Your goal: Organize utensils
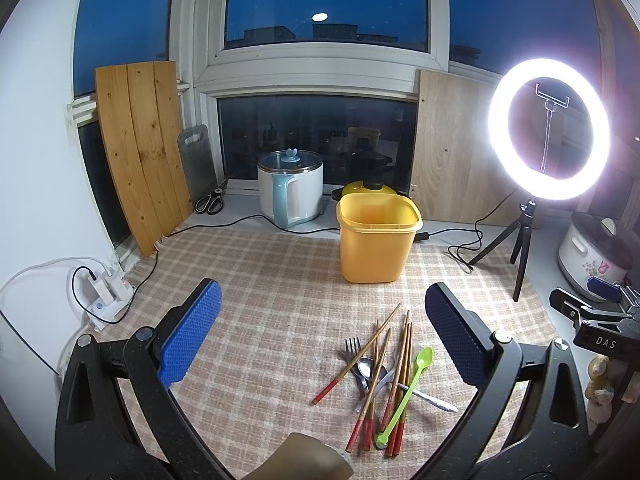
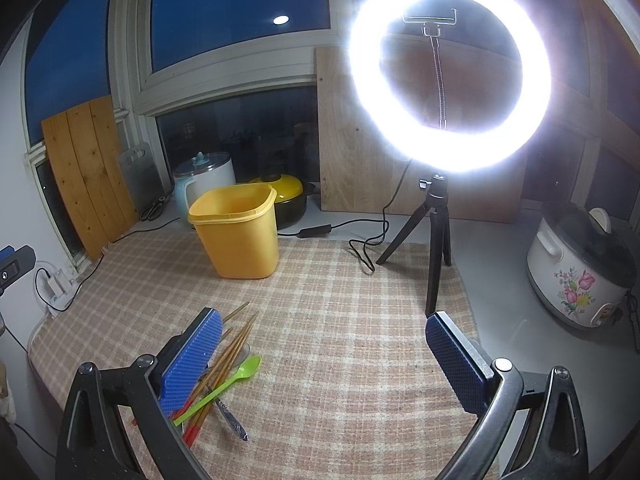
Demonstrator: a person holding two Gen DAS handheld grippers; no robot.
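A heap of utensils lies on the checked cloth (image 1: pixel 260 300): several red-tipped wooden chopsticks (image 1: pixel 394 376), a green plastic spoon (image 1: pixel 408 390), a metal fork (image 1: pixel 354 354) and a metal spoon (image 1: pixel 366 370). Behind them stands an empty yellow tub (image 1: pixel 376 240). My left gripper (image 1: pixel 322 338) hovers open above the cloth, the heap lying between its fingers nearer the right one. My right gripper (image 2: pixel 324 360) is open too, and the chopsticks (image 2: pixel 226 360) and green spoon (image 2: pixel 224 384) sit beside its left finger (image 2: pixel 192 360), partly hidden by it. The yellow tub (image 2: pixel 240 236) stands far left.
A lit ring light on a tripod (image 2: pixel 438 232) stands at the cloth's right edge, its cable (image 2: pixel 360 248) trailing across. A flowered cooker (image 2: pixel 576 268) sits far right; a white kettle (image 1: pixel 290 188), yellow-lidded pot (image 1: pixel 370 188), scissors (image 1: pixel 210 202) and wooden boards (image 1: pixel 140 152) line the window. A power strip (image 1: pixel 104 296) lies left.
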